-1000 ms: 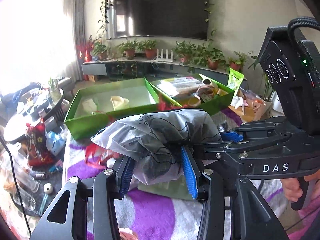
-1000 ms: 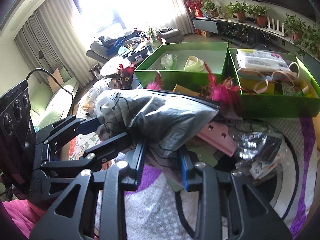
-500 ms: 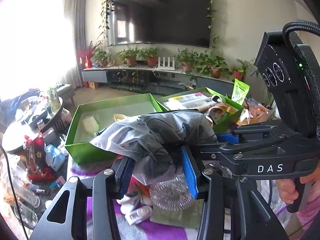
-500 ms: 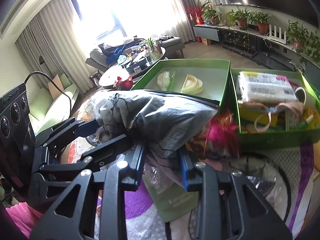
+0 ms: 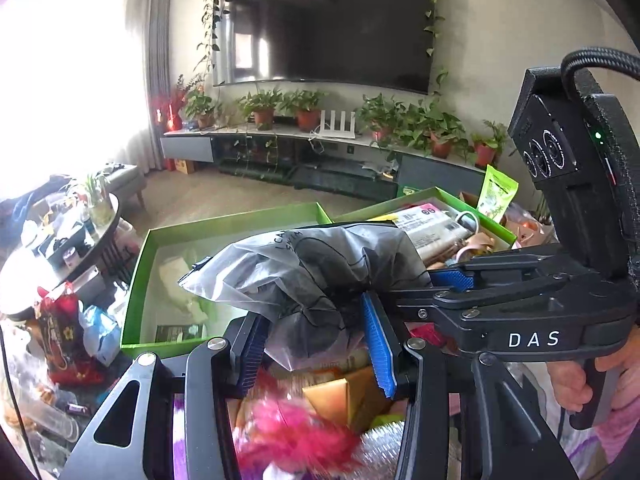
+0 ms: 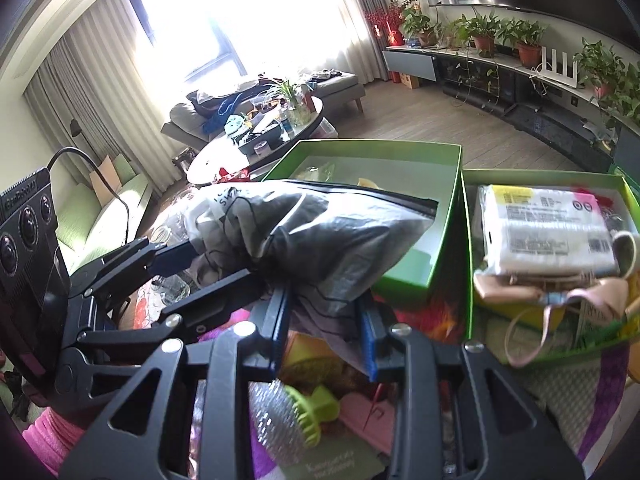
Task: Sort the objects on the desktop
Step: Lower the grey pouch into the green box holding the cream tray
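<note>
A translucent grey zip bag (image 5: 304,272) with dark contents hangs above the cluttered table. Both grippers are shut on it. My left gripper (image 5: 316,332) pinches its lower bulge between blue pads. My right gripper (image 5: 452,280) clamps the bag's end from the right. In the right wrist view the same bag (image 6: 320,232) is squeezed by my right gripper (image 6: 324,332), and my left gripper (image 6: 208,264) grips it from the left. The bag overlaps the near wall of a green box (image 6: 448,216), also seen from the left wrist (image 5: 224,228), which holds a few pale items.
A second green box (image 6: 468,240) on the right holds a white packet (image 6: 544,232) and pink ribbon. Under the bag lie pink feathers (image 5: 292,432), an orange box (image 5: 340,396) and a silver brush with a green handle (image 6: 280,420). A crowded round table (image 6: 240,148) stands beyond.
Both grippers, still shut on the bag, have carried it forward towards the green boxes. The boxes now sit closer, and different clutter shows beneath the bag.
</note>
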The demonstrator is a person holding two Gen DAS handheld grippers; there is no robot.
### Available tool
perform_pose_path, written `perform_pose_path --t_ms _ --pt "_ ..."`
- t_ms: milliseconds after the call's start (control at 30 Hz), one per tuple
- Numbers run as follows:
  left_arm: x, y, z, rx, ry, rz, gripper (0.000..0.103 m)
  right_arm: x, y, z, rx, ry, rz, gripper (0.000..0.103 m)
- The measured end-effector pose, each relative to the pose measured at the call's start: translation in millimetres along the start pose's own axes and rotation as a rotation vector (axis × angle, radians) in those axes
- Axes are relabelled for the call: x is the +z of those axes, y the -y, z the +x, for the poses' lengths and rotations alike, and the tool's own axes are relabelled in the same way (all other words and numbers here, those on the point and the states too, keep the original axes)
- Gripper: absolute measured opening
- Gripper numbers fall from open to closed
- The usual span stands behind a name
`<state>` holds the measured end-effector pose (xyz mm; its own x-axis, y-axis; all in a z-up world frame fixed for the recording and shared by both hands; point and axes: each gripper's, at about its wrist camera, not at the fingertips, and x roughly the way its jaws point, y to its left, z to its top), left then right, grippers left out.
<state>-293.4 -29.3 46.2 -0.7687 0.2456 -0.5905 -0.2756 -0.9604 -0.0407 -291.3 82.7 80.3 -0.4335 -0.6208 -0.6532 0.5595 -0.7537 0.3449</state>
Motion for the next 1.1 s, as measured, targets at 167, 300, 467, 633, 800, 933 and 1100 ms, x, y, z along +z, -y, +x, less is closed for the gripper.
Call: perform_pose_path --t_ms 167,300,467,633,800,933,1100 --pt "9.1 -10.3 19.4 -0.006 -0.023 -0.011 0.046 13.5 9.9 15.0 -0.004 -0.016 0.009 0.032" --pt "16.3 -18.5 37.1 -0.005 -0.04 -0.027 0.046 24.6 19.8 27.8 -0.004 -0.032 0.015 0.032" --pt "25.1 -30.8 60.0 -0.016 -0.046 -0.045 0.046 40.4 29.9 41.4 -0.015 -0.043 0.015 0.032" --pt "28.1 -38.5 77.4 -0.019 -0.055 -0.053 0.046 50.8 40.6 54.9 -0.023 -0.057 0.004 0.032" --pt "33.6 -45.4 100.9 -0.027 -0.08 -0.064 0.046 58.6 54.8 70.0 -0.029 -0.081 0.027 0.032" --pt "36.4 -47.6 113.7 -0.025 -0.084 -0.064 0.046 62.4 61.7 80.1 -0.031 -0.093 0.046 0.032" --pt "37.8 -53.2 126.2 -0.034 -0.091 -0.077 0.046 67.1 66.4 91.3 -0.04 -0.104 0.049 0.032"
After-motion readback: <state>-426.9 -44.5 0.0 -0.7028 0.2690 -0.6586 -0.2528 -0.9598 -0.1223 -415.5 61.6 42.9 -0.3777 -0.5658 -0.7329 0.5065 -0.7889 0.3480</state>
